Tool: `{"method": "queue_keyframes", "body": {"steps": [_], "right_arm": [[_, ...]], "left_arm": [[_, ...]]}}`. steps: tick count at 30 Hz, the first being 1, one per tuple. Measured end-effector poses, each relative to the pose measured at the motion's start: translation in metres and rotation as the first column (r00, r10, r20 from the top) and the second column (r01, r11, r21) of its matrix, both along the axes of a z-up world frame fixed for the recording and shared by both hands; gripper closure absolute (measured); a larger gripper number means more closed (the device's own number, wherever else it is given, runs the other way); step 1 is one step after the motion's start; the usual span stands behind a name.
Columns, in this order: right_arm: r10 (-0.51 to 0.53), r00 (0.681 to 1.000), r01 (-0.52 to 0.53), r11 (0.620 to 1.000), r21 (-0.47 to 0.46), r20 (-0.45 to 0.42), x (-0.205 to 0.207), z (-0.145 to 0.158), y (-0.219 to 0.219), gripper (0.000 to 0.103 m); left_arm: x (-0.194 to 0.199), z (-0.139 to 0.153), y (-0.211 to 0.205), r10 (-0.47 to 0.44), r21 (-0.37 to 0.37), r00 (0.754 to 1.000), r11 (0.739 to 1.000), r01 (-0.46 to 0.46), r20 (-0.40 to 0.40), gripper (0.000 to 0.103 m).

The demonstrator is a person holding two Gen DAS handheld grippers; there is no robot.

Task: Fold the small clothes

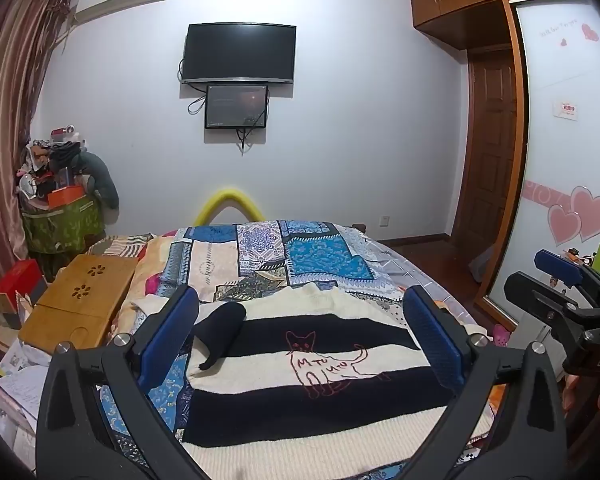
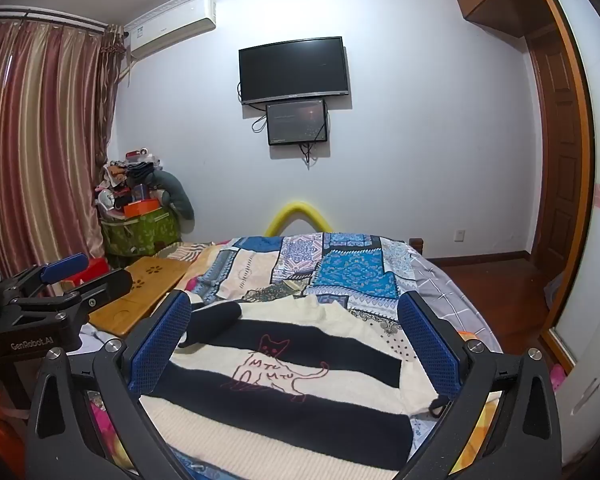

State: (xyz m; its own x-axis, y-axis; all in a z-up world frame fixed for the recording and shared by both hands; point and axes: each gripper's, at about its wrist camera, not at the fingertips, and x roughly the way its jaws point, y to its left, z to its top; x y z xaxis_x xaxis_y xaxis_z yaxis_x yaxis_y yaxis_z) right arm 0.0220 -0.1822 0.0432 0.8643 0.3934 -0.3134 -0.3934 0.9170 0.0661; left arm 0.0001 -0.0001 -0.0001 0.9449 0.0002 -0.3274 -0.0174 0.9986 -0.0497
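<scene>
Ahead of both tongs, a striped sweater lies spread on the bed, over a patchwork quilt. Its bands run black and cream, and a red outlined cat is stitched across the middle. One black sleeve is folded in over the body, just inside the left finger of the left tongs.

Both tongs hover above the sweater, jaws spread wide and gripping nothing. Through the left tongs, the sweater fills the gap between the blue pads. The right tongs frame the same garment, with the cat nearly centred between the fingers and a cream edge with a dark loop near the right finger.

Each pair shows in the other's view: the right tongs at the right edge of the left view, the left tongs at the left edge of the right view, side by side and apart.

Left of the left tongs, a wooden tray sits at the bed's edge. Far ahead, a TV hangs on the wall above a smaller screen.
</scene>
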Motion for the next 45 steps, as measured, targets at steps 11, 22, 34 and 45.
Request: {"method": "queue_keyframes", "body": {"steps": [11, 22, 34, 45], "right_arm": [[0.000, 1.000, 0.000, 1.000, -0.001, 0.000, 0.000, 0.000, 0.000, 0.000], [0.000, 1.000, 0.000, 1.000, -0.001, 0.000, -0.001, 0.000, 0.001, 0.000], [0.000, 1.000, 0.000, 1.000, -0.003, -0.001, 0.000, -0.001, 0.003, 0.000], [-0.029, 1.000, 0.029, 0.999, -0.041, 0.009, 0.012, -0.010, 0.002, 0.000]], "left_arm": [[0.000, 0.001, 0.001, -0.002, 0.000, 1.000, 1.000, 0.002, 0.001, 0.000], [-0.004, 0.003, 0.006, 0.005, -0.006, 1.000, 1.000, -0.005, -0.001, 0.000], [-0.003, 0.000, 0.007, 0.003, 0.000, 1.000, 1.000, -0.003, 0.004, 0.000], [0.011, -0.003, 0.015, 0.023, 0.003, 1.000, 1.000, -0.023, -0.022, 0.000]]}}
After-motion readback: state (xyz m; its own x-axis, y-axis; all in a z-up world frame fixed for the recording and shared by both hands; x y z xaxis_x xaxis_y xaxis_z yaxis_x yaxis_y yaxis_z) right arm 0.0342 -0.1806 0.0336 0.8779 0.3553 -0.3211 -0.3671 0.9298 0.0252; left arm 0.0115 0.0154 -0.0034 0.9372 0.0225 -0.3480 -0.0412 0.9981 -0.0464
